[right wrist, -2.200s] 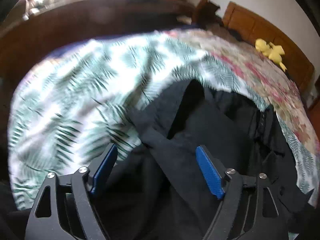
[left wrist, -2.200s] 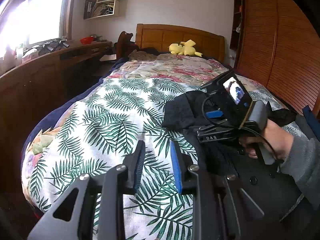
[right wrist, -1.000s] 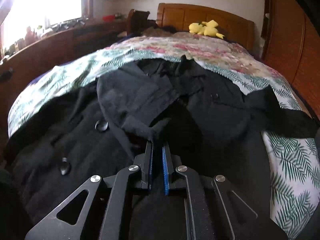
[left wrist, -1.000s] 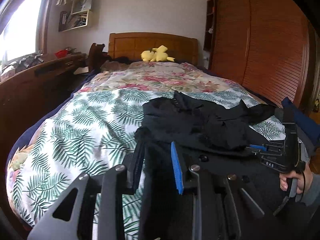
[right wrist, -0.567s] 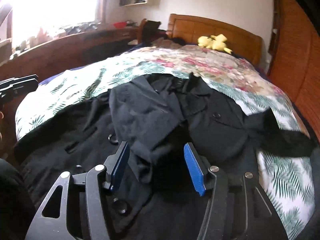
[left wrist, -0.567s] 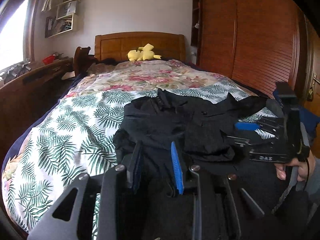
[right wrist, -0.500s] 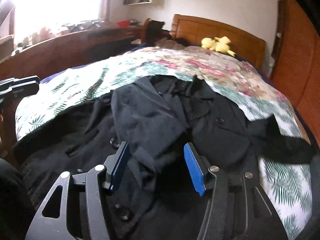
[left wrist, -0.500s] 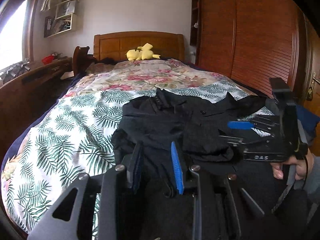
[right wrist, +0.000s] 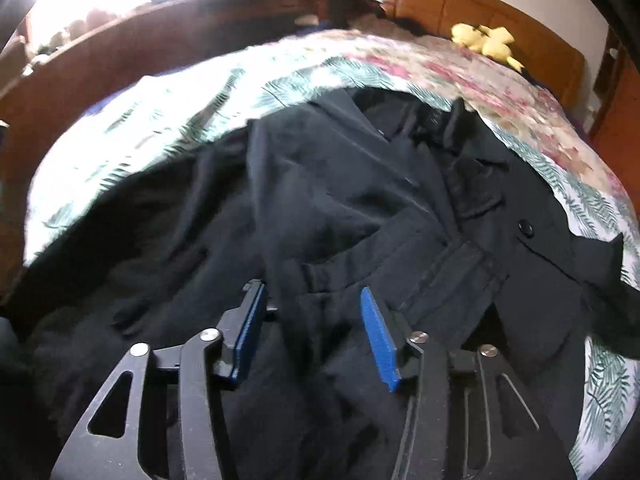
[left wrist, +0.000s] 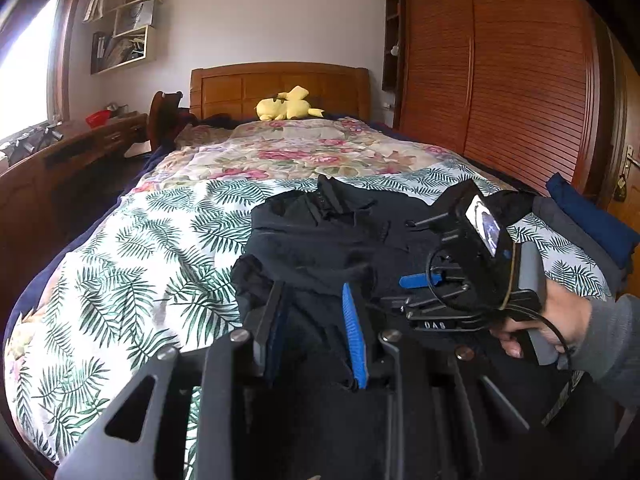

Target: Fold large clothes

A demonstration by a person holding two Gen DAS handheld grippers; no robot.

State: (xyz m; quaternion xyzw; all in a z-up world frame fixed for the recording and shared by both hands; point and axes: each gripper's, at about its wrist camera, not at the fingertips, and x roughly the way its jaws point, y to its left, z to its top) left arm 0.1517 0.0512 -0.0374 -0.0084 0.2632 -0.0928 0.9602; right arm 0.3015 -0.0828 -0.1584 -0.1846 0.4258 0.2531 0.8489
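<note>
Black cloth is pinched between the pads of the left gripper (left wrist: 314,322): a bunched fold of the coat (right wrist: 360,208) is held at the near edge of the bed (left wrist: 120,248). The right gripper (right wrist: 316,332) is seen with its jaws closing over a ridge of the same coat; cloth lies between the pads, but no pressure on it is evident. The coat is spread across the leaf-print cover, collar toward the headboard, one side turned in over the front, buttons exposed. A sleeve (right wrist: 600,256) is left trailing toward the right. Folding is judged barely begun: a first inward fold is partly made, the other side, the sleeve and the lengthwise folds remain outstanding.
</note>
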